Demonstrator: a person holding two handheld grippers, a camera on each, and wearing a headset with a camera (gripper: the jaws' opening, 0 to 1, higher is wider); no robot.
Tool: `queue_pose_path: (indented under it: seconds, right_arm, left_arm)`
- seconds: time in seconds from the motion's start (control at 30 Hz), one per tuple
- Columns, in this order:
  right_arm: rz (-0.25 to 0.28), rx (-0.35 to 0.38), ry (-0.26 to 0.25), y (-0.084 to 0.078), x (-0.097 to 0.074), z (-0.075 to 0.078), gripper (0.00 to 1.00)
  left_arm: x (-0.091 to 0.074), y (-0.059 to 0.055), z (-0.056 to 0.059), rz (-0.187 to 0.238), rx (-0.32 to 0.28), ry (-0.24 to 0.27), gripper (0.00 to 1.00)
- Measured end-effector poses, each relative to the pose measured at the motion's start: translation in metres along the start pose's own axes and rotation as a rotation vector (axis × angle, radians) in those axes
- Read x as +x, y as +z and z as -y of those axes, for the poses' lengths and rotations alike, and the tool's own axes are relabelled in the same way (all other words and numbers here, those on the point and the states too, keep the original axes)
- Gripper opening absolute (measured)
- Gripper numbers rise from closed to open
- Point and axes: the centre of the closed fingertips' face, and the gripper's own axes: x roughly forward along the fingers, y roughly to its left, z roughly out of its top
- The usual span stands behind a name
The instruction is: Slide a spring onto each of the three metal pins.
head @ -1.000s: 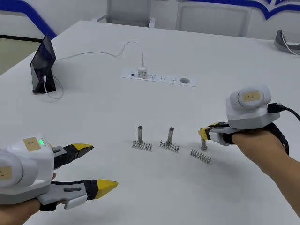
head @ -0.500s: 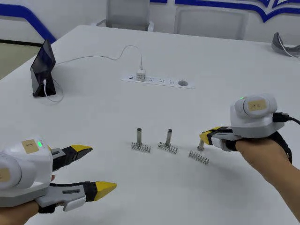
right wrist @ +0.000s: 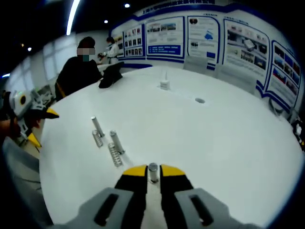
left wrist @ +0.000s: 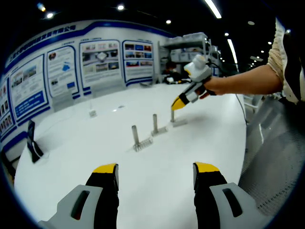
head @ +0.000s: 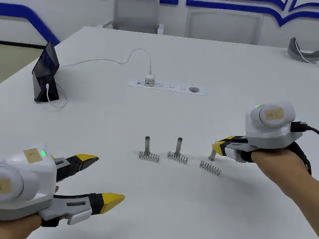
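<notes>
nothing here can be read for certain. a small tan label (head: 33,155) sits on top of the left gripper (head: 107,178) and a second tan label (head: 273,115) on top of the right gripper (head: 218,148); both carry faint marks too small to make out. in the left gripper view a line of lettering (left wrist: 52,32) runs along the top of the wall above the display panels (left wrist: 102,56), all too blurred to read, as are the wall posters (right wrist: 164,36) in the right gripper view.
</notes>
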Motion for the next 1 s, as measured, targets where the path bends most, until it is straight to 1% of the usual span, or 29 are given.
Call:
queue_pose_path:
  seconds: [0.2,0.3,0.47,0.63,0.8,0.83,0.93,1.0]
  right_arm:
    - [0.013,-0.001,-0.007,-0.001,-0.006,0.0,0.13]
    - [0.017,0.002,-0.003,-0.005,-0.011,-0.002,0.13]
    - [0.008,-0.025,0.012,-0.016,-0.016,-0.005,0.13]
    - [-0.002,-0.057,0.056,-0.025,-0.018,-0.011,0.13]
    - [-0.039,-0.087,0.124,-0.036,-0.016,-0.019,0.15]
    - [-0.051,-0.103,0.143,-0.04,-0.015,-0.021,0.15]
    - [-0.077,-0.142,0.178,-0.045,-0.012,-0.025,0.15]
    - [-0.091,-0.161,0.184,-0.047,-0.009,-0.024,0.16]
  left_arm:
    - [0.001,0.001,0.0,0.0,0.004,-0.01,0.64]
    - [0.003,0.001,0.001,-0.003,0.009,-0.017,0.64]
    - [0.006,0.003,0.0,-0.002,0.015,-0.026,0.64]
    - [0.008,0.005,0.0,0.001,0.022,-0.035,0.64]
    - [0.01,0.005,0.002,-0.002,0.027,-0.043,0.64]
    - [0.01,0.005,0.002,-0.002,0.028,-0.044,0.64]
    - [0.01,0.006,0.002,-0.002,0.03,-0.045,0.64]
    - [0.009,0.007,0.002,0.0,0.03,-0.043,0.64]
